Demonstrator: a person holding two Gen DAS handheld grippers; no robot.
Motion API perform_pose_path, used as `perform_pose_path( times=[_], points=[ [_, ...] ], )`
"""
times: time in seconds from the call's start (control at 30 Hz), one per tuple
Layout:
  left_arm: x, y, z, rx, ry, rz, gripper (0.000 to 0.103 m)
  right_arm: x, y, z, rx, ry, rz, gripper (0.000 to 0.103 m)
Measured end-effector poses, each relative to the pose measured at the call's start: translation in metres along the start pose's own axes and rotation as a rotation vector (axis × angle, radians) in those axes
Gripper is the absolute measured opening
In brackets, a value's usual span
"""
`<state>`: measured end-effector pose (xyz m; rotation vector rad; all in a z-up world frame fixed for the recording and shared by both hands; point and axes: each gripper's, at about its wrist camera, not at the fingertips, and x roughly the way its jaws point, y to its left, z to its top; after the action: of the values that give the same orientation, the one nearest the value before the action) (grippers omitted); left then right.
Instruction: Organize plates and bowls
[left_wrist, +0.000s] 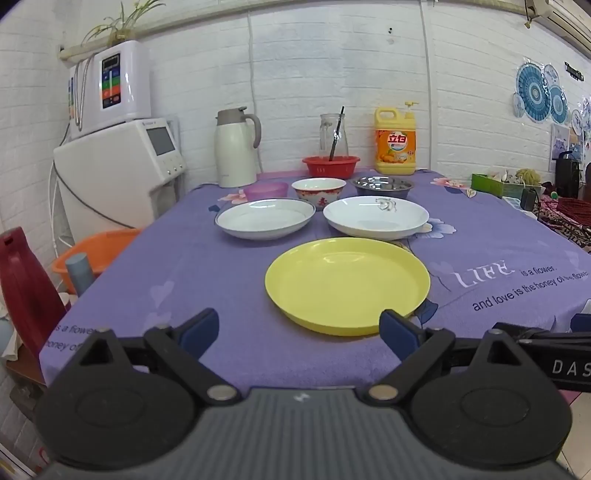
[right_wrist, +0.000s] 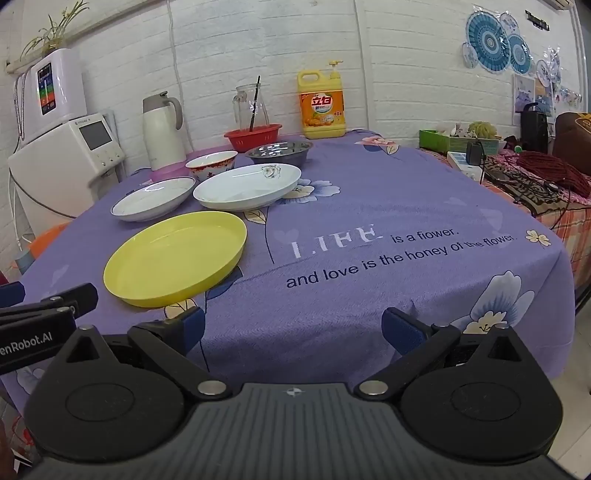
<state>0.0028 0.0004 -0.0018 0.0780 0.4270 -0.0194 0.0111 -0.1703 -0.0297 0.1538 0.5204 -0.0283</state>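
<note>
A yellow plate (left_wrist: 347, 284) (right_wrist: 175, 258) lies nearest on the purple tablecloth. Behind it lie a blue-rimmed white plate (left_wrist: 265, 218) (right_wrist: 153, 198) and a white plate with a flower mark (left_wrist: 376, 216) (right_wrist: 247, 187). Further back stand a red-patterned bowl (left_wrist: 318, 192) (right_wrist: 211, 164), a steel bowl (left_wrist: 382, 186) (right_wrist: 279, 152) and a small purple bowl (left_wrist: 266, 191). My left gripper (left_wrist: 299, 334) is open and empty just before the yellow plate. My right gripper (right_wrist: 293, 330) is open and empty at the table's front edge, right of the plate.
At the back stand a white thermos jug (left_wrist: 236, 147), a red basket (left_wrist: 330, 165) with a glass jug, and a yellow detergent bottle (left_wrist: 395, 142). Water machines (left_wrist: 118, 166) stand left. A cluttered side table (right_wrist: 517, 166) is on the right. An orange basin (left_wrist: 92, 251) sits below left.
</note>
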Motion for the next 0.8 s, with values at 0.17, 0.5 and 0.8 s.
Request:
perform_pose_path(
  times=[0.17, 0.5, 0.8],
  points=[
    [-0.0001, -0.0004, -0.0004, 0.004, 0.0, -0.002, 0.092, -0.001, 0.0009, 0.0001, -0.003, -0.004, -0.001, 0.103],
    [-0.0022, -0.004, -0.0005, 0.012, -0.001, -0.001, 0.092, -0.0005, 0.0013, -0.0007, -0.001, 0.0, 0.006, 0.103],
    [-0.0019, -0.0036, -0.0002, 0.011, 0.0, -0.004, 0.092, -0.0014, 0.0022, -0.0008, -0.003, 0.001, 0.015, 0.103]
  ],
)
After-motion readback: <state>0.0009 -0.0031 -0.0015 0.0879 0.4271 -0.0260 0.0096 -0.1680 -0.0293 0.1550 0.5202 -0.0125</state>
